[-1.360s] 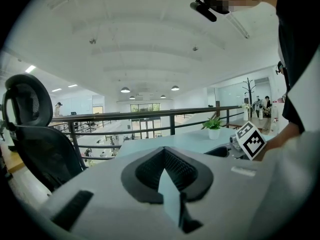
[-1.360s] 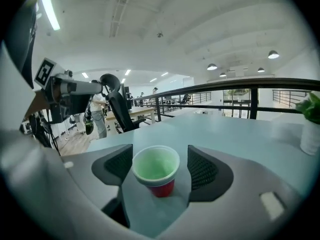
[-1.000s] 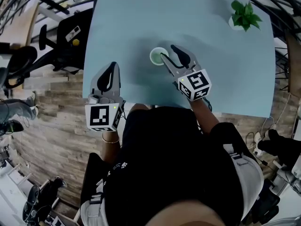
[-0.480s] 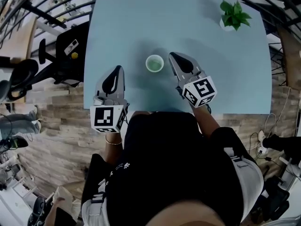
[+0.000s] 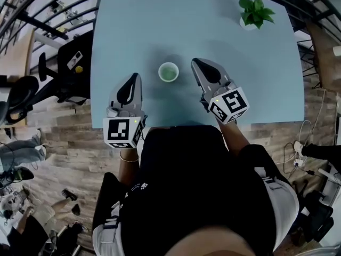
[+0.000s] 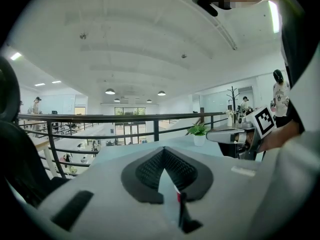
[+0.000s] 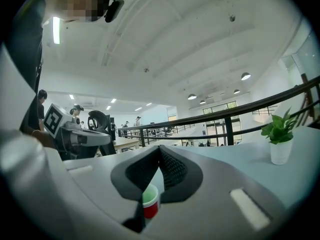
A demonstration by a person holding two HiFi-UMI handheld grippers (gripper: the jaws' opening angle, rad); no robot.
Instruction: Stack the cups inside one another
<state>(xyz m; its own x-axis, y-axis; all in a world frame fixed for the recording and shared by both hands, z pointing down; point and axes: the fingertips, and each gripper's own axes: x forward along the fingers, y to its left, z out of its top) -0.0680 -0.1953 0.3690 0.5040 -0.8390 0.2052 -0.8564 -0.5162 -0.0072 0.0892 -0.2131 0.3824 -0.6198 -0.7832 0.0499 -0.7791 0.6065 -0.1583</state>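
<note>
A cup (image 5: 168, 72), green inside and red outside, stands upright on the light blue table (image 5: 160, 20). My right gripper (image 5: 196, 63) hovers just right of it, apart from it. Its jaws have just been closing and now meet with nothing between them. In the right gripper view the cup (image 7: 150, 202) shows low down, beyond the shut jaws (image 7: 159, 150). My left gripper (image 5: 134, 78) is left of the cup near the table's front edge, shut and empty. Its jaws (image 6: 163, 151) also meet in the left gripper view.
A small potted plant (image 5: 254, 12) in a white pot stands at the table's far right corner. A black railing (image 7: 225, 116) runs beyond the table's far edge. An exercise machine (image 5: 64, 63) stands on the wooden floor to the left.
My right gripper had its open jaws at the cup's rim; it has let go, drawn back to the right of the cup and shut. The left gripper shifted slightly.
</note>
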